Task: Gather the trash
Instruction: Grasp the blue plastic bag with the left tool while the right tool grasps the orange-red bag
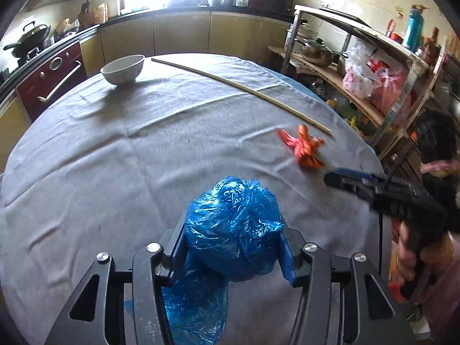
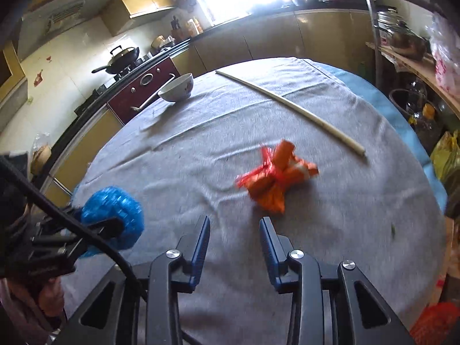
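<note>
My left gripper (image 1: 233, 230) is shut on a crumpled blue plastic bag (image 1: 233, 227) and holds it over the grey tablecloth; the bag hangs down between the fingers. It also shows in the right wrist view (image 2: 115, 212) at the left. A crumpled orange-red wrapper (image 2: 276, 178) lies on the cloth just ahead of my right gripper (image 2: 234, 224), which is open and empty. In the left wrist view the wrapper (image 1: 304, 148) lies at the right, with my right gripper (image 1: 333, 176) just short of it.
A white bowl (image 1: 123, 69) stands at the table's far left. A long thin stick (image 1: 241, 86) lies across the far right. The round table (image 1: 86, 158) has a grey cloth. Shelves with pots and bags (image 1: 368, 77) stand to the right; kitchen counters lie behind.
</note>
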`<state>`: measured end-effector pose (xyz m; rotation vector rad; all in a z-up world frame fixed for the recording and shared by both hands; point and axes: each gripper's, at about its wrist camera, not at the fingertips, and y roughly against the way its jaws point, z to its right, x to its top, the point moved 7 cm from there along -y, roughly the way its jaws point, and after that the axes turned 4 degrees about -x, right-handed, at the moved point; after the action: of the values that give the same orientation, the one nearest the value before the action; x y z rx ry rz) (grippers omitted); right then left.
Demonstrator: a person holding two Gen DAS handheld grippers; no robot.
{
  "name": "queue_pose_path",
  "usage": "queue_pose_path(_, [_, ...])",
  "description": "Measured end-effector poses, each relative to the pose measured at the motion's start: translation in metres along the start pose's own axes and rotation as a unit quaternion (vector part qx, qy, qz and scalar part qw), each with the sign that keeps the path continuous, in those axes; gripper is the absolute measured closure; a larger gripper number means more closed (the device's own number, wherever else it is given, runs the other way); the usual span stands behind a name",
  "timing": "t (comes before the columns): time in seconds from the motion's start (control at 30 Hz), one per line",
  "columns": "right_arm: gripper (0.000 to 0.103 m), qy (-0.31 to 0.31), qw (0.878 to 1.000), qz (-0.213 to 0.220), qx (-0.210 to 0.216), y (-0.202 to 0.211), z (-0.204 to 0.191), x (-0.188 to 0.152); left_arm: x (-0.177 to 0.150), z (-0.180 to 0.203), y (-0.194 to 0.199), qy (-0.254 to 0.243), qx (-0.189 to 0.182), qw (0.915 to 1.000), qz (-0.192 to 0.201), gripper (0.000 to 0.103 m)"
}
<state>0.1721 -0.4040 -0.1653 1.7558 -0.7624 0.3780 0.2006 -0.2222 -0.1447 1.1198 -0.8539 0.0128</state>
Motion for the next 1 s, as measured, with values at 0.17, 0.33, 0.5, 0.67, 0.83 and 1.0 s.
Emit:
queue_pose_path(0.17, [0.037,-0.082,0.996,-0.005,0.015,0.007,0.026,0.010,-0.019,-0.001,0.028,0.005,0.011,0.9998,0.017,0.048])
queue_pose_path(0.33, [0.037,-0.144,0.989,-0.026,-0.002,-0.015,0.042,0.039,-0.027,-0.008,0.035,0.012,0.016,0.9996,0.020,0.048])
queue_pose_path(0.5, [0.037,-0.158,0.984,-0.058,-0.065,-0.050,0.039,0.058,-0.025,-0.018,0.034,0.027,0.012,0.9993,0.021,0.048])
queue_pose_path(0.67, [0.063,-0.123,0.982,-0.081,-0.121,-0.073,0.022,0.053,-0.027,-0.033,0.035,0.043,0.027,0.9985,0.021,0.048])
queue_pose_path(0.83, [0.066,-0.073,0.987,-0.057,-0.129,-0.057,-0.003,0.039,-0.035,-0.046,0.044,0.061,0.049,0.9967,0.021,0.048])
queue_pose_path(1.0, [0.066,-0.068,0.994,-0.044,-0.067,-0.026,-0.028,0.016,-0.046,-0.047,0.058,0.068,0.076,0.9945,0.025,0.048])
